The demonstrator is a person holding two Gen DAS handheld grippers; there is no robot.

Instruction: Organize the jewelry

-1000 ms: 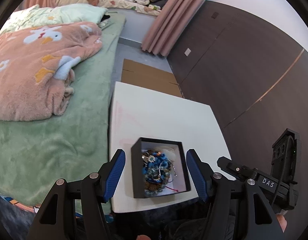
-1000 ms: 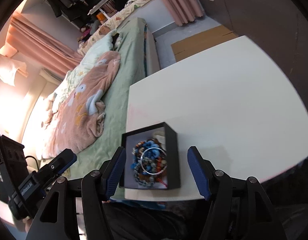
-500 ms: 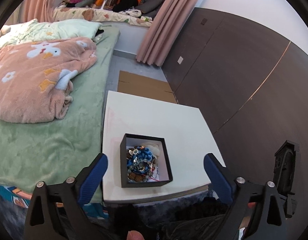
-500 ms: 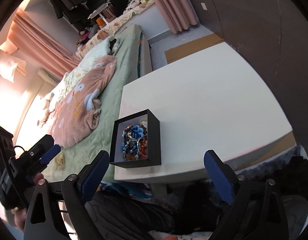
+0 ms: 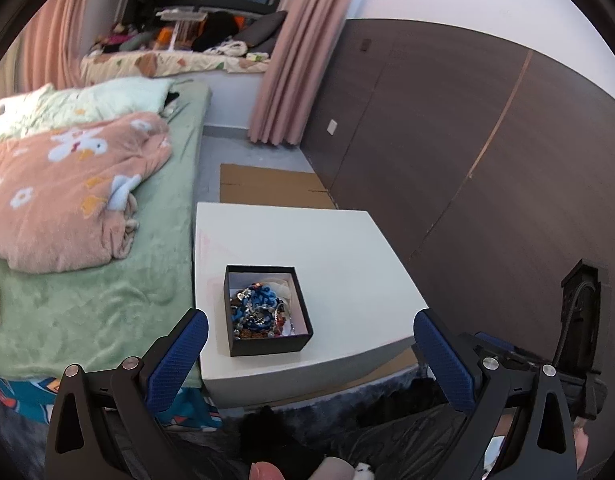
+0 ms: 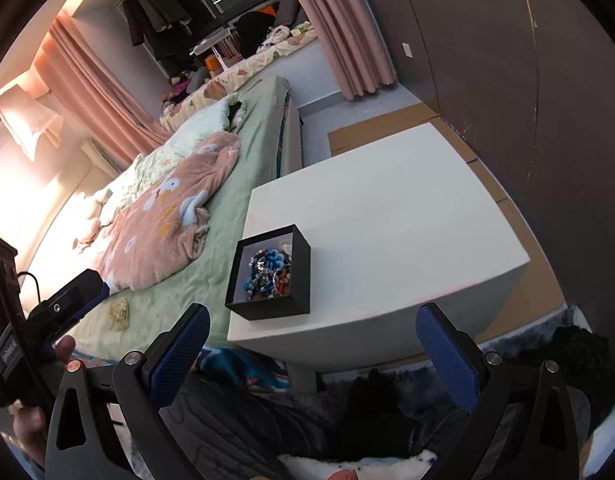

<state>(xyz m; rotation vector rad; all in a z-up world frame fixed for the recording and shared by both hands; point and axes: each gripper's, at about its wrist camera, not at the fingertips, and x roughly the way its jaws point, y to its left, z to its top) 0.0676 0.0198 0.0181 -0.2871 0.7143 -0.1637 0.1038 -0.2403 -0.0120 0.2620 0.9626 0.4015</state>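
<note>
A black open box [image 5: 267,346] stands near the front left corner of a white table [image 5: 339,256]. It holds a tangle of blue, brown and silver bead jewelry [image 5: 257,312]. The box [image 6: 295,280] and its jewelry [image 6: 267,274] also show in the right wrist view, on the table [image 6: 387,216]. My left gripper [image 5: 309,354] is wide open and empty, held back in front of the table's near edge. My right gripper [image 6: 311,348] is wide open and empty, also back from the table.
A bed with a green cover [image 5: 87,300] and a pink blanket [image 5: 67,188] lies along the table's left side. A dark wood wall [image 5: 467,160] runs on the right. Cardboard [image 5: 267,188] lies on the floor beyond the table. A dark rug [image 6: 527,344] lies below.
Both grippers have pulled back and up from around the box and opened wide. The box with the jewelry stays on the table.
</note>
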